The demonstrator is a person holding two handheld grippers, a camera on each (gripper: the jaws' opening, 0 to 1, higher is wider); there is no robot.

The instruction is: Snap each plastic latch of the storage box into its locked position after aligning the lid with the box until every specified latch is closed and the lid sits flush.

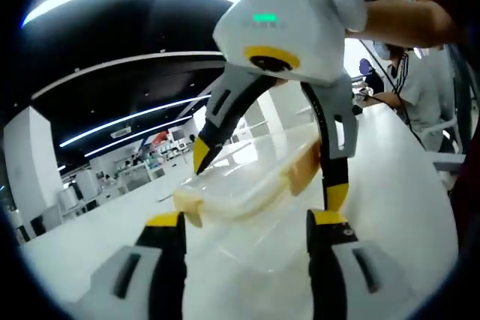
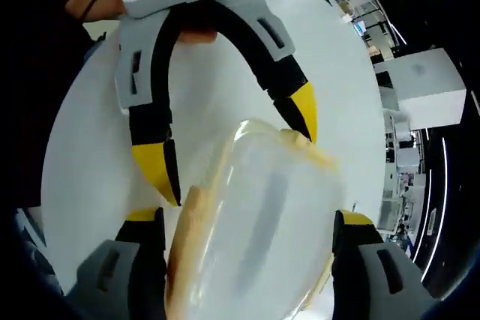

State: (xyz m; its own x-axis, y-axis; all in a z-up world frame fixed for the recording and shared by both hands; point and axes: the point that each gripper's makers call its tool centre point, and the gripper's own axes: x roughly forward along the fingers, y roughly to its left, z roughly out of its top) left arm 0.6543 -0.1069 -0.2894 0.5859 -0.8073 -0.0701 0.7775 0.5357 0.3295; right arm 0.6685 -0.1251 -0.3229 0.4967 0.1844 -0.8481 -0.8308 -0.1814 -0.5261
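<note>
A large bright hall with ceiling light strips is seen behind a white table (image 1: pixel 420 207). On it lies the clear box (image 1: pixel 247 185) with yellowish latches (image 1: pixel 300 168), between the two grippers, which face each other from opposite ends. In the left gripper view, the left gripper (image 1: pixel 244 234) is held with its jaws apart at the near end, while the right gripper (image 1: pixel 270 162) straddles the far end, jaws also apart. In the right gripper view, the box's long axis runs away from the right gripper (image 2: pixel 244 241) toward the left gripper (image 2: pixel 236 151). Nothing is clamped; either gripper is judged about equally near a latch.
</note>
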